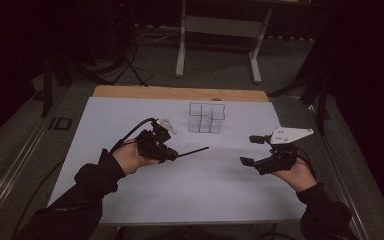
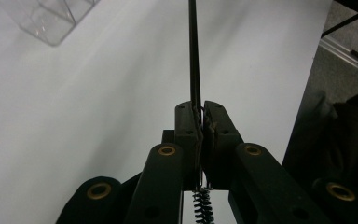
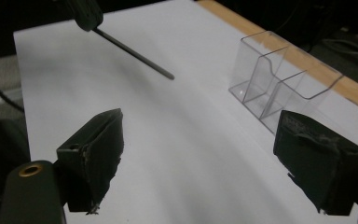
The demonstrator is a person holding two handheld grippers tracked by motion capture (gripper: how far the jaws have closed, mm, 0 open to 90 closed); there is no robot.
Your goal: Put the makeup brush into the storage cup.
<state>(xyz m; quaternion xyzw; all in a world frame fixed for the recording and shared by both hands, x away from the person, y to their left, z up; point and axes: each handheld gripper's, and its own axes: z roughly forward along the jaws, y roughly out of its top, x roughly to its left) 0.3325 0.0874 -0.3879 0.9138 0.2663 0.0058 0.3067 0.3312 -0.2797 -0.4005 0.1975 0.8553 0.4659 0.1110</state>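
Observation:
A thin black rod [image 1: 193, 151] sticks out to the right from my left gripper [image 1: 172, 155], whose jaws are shut on its near end. In the left gripper view the rod [image 2: 194, 56] runs straight up from the closed gripper [image 2: 201, 109] over the white sheet. A clear plastic organizer [image 1: 206, 119] with several compartments stands upright at the back middle of the sheet. My right gripper [image 1: 252, 150] hovers at the right, open and holding nothing. In the right gripper view its gripper [image 3: 205, 154] stands wide apart, with the rod [image 3: 135, 53] ahead at the left and the organizer [image 3: 279, 79] at the right.
A white sheet [image 1: 180, 195] covers the table, with a wooden edge [image 1: 180, 92] showing at the back. Beyond the table stand a white metal frame [image 1: 220, 25] and dark stand legs [image 1: 130, 65] with cables. The surroundings are dark.

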